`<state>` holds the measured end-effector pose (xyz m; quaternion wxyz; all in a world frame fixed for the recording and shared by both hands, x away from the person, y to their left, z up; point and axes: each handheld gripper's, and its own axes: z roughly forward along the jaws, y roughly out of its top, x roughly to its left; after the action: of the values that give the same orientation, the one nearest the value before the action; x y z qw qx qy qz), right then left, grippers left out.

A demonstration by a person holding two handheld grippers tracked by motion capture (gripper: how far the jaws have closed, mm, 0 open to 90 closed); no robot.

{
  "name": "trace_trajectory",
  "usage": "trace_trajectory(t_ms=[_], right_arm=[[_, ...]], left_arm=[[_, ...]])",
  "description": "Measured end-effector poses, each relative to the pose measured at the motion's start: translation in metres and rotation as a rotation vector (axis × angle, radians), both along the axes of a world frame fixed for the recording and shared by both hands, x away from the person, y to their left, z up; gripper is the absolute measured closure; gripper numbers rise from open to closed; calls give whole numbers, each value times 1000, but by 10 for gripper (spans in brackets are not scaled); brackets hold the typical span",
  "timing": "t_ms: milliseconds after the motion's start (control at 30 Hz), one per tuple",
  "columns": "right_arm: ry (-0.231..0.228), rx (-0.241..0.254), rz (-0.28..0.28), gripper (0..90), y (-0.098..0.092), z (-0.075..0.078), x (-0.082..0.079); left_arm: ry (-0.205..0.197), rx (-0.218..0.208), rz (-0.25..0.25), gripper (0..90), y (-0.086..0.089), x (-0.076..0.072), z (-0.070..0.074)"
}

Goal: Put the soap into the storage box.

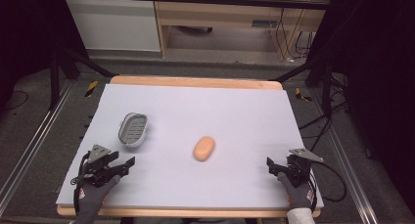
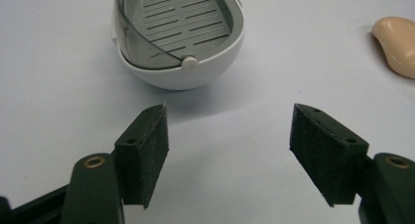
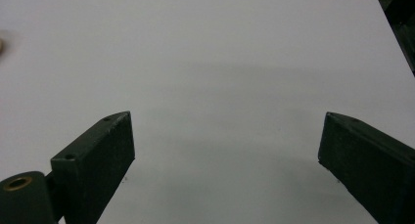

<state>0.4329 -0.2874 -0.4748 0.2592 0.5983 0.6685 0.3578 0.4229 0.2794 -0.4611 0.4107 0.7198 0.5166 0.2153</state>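
A pale mat (image 1: 195, 116) covers a wooden table. A peach soap bar (image 1: 204, 148) lies at centre, a white soap dish (image 1: 133, 128) at ten o'clock from it. The left gripper (image 1: 128, 163) and right gripper (image 1: 272, 166) rest spread, empty. The bar looks firm and slick; grip across its narrow sides.

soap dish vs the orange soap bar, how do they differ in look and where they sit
The soap dish is a white bowl with a grey slotted insert, hollow and empty; the soap bar is a solid, smooth peach-orange oval. The soap dish sits ahead of the left gripper; the soap bar lies near mid-table. Both rest untouched on the table cover.
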Motion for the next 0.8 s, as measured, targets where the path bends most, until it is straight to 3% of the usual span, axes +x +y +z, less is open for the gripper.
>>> trace_trajectory(t_ms=[200,800], right_arm=[[13,-9,-2,67,3,0,-2],[20,-20,-1,63,7,0,-2]], left_arm=[[0,8,-34,331,-7,-3,2],[-25,-1,-69,323,-29,-5,10]])
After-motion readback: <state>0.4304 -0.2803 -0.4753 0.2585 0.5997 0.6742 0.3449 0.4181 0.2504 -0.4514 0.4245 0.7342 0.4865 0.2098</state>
